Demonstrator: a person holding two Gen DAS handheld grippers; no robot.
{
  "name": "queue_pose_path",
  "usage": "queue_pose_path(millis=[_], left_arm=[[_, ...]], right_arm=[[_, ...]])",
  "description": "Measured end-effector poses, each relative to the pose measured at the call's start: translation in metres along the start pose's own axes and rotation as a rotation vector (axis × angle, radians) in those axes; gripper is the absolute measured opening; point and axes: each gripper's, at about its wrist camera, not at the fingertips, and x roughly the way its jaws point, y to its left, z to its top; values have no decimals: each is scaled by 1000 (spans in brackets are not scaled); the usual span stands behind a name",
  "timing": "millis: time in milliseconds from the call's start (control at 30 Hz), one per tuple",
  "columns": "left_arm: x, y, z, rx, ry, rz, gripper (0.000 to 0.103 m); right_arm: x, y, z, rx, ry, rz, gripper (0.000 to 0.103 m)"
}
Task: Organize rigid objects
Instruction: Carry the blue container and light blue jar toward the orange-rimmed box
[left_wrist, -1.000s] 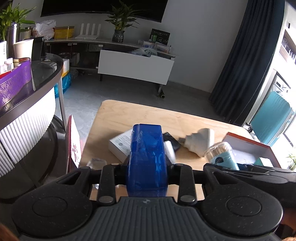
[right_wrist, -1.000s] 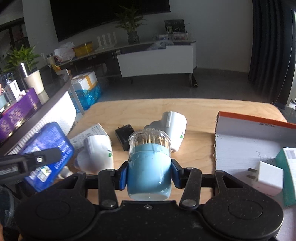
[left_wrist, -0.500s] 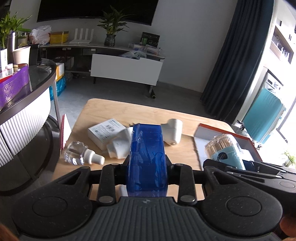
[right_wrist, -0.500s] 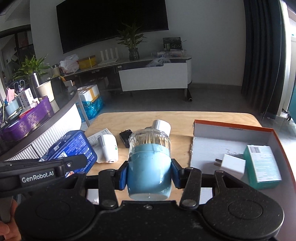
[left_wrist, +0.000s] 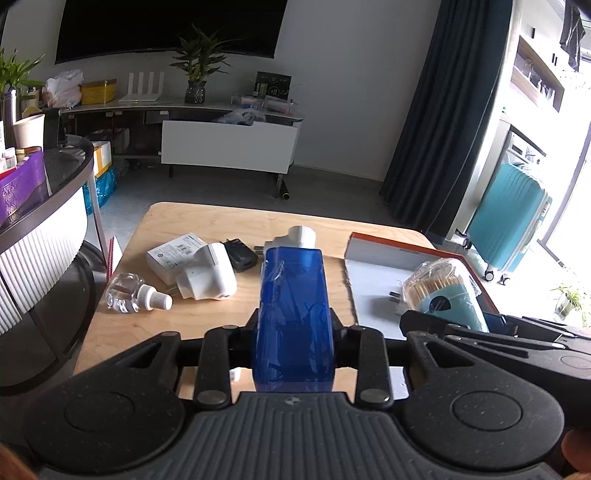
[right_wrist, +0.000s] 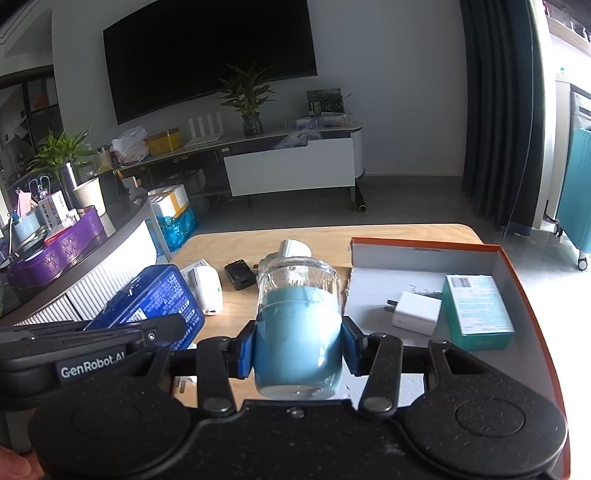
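Left wrist view: the left gripper (left_wrist: 293, 325) pinches a blue wrapped box (left_wrist: 293, 295) above the wooden table (left_wrist: 221, 225). The right gripper (right_wrist: 297, 343) clamps a light-blue toothpick jar (right_wrist: 297, 332) beside the orange-edged tray (right_wrist: 524, 280), which holds a white charger (right_wrist: 417, 312) and a teal box (right_wrist: 478, 310)

One blue box (left_wrist: 293, 314), one toothpick jar (right_wrist: 298, 325), one clear bottle (left_wrist: 133, 297), one black charger (left_wrist: 241, 255), three white plugs (left_wrist: 207, 278) (left_wrist: 301, 236) (right_wrist: 417, 312), one white carton (left_wrist: 173, 254), one teal carton (right_wrist: 476, 308), one orange-rimmed tray (right_wrist: 424, 254).
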Motion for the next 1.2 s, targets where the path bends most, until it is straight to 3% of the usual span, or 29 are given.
queue_pose_path(millis=[500, 1200], left_arm=[[-4, -25, -10, 31, -4, -29, 33], [1, -64, -12, 95, -6, -81, 33]], right_arm=[[-33, -22, -14, 39, -38, -36, 56], [-48, -54, -20, 90, -64, -106, 56]])
